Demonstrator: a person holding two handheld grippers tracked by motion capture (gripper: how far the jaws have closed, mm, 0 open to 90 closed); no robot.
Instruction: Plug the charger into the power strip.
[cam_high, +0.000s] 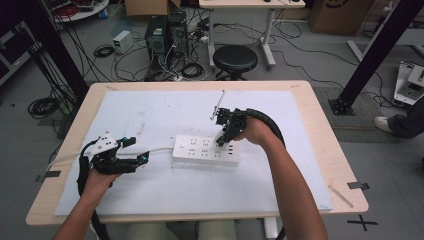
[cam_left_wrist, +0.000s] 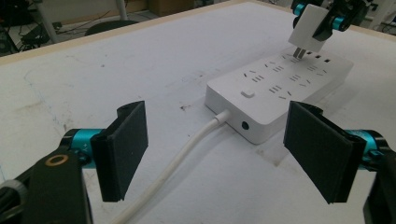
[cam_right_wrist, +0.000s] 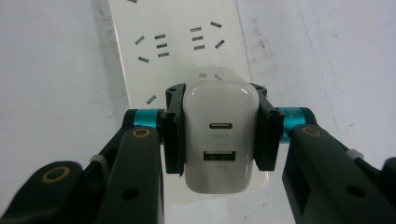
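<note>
The right gripper (cam_right_wrist: 219, 135) is clamped on a white charger (cam_right_wrist: 219, 135) by its two sides, held just above the far end of the white power strip (cam_high: 205, 150) lying mid-table; judging by the left gripper view, its prongs hover at a socket, so keep the charger upright, line the prongs with the slots, then press straight down; the left gripper (cam_left_wrist: 224, 154) stands wide apart near the strip's cable (cam_left_wrist: 187, 154), and could steady the strip.
</note>
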